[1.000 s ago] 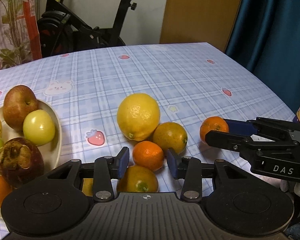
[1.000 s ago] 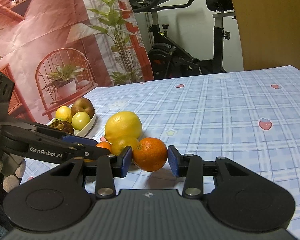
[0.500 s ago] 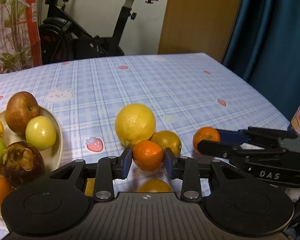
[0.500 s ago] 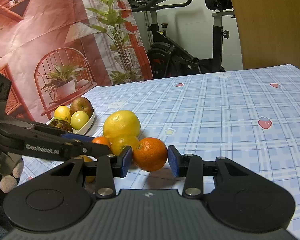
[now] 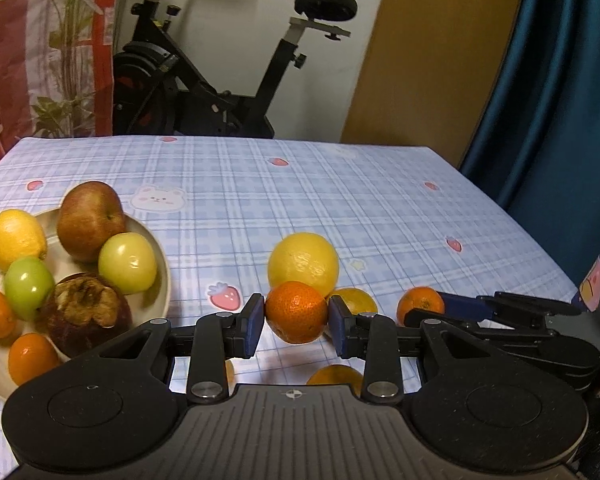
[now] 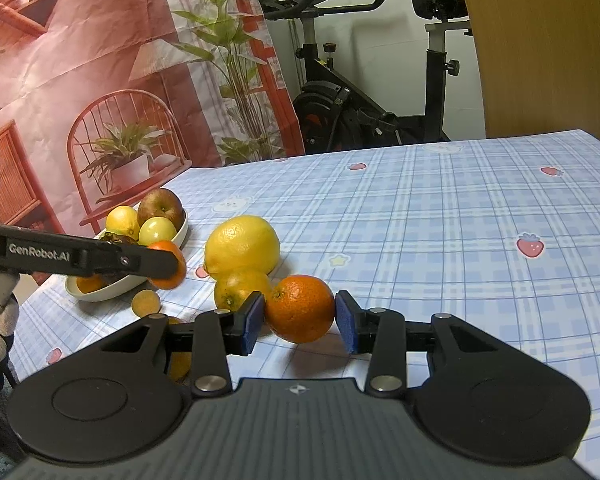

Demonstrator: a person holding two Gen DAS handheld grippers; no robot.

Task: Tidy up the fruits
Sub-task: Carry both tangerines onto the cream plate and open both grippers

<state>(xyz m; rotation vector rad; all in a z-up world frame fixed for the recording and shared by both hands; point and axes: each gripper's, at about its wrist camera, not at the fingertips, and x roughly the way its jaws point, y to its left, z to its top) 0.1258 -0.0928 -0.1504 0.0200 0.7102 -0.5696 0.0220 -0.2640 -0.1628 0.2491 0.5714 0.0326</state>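
Observation:
My left gripper (image 5: 296, 320) is shut on a small tangerine (image 5: 296, 312) and holds it off the checked tablecloth; from the right wrist its tip (image 6: 168, 264) hangs beside the bowl. My right gripper (image 6: 300, 316) is shut on a bigger orange (image 6: 300, 308) that rests on the cloth, with a blue pad against each side. A large lemon (image 5: 303, 264) and a yellow-orange citrus (image 6: 236, 294) lie just behind. The cream bowl (image 5: 162, 280) at left holds an apple, green fruits, a lemon, small oranges and a shrivelled dark fruit.
Two small loose fruits (image 6: 145, 303) (image 6: 178, 364) lie on the cloth near the bowl. A bottle (image 5: 598, 276) stands at the table's right edge. An exercise bike (image 5: 204, 92) is beyond the far edge, and a blue curtain hangs at right.
The left gripper closed on the tangerine, lifted it off the cloth and carried it left toward the bowl. The right gripper and its orange have kept still.

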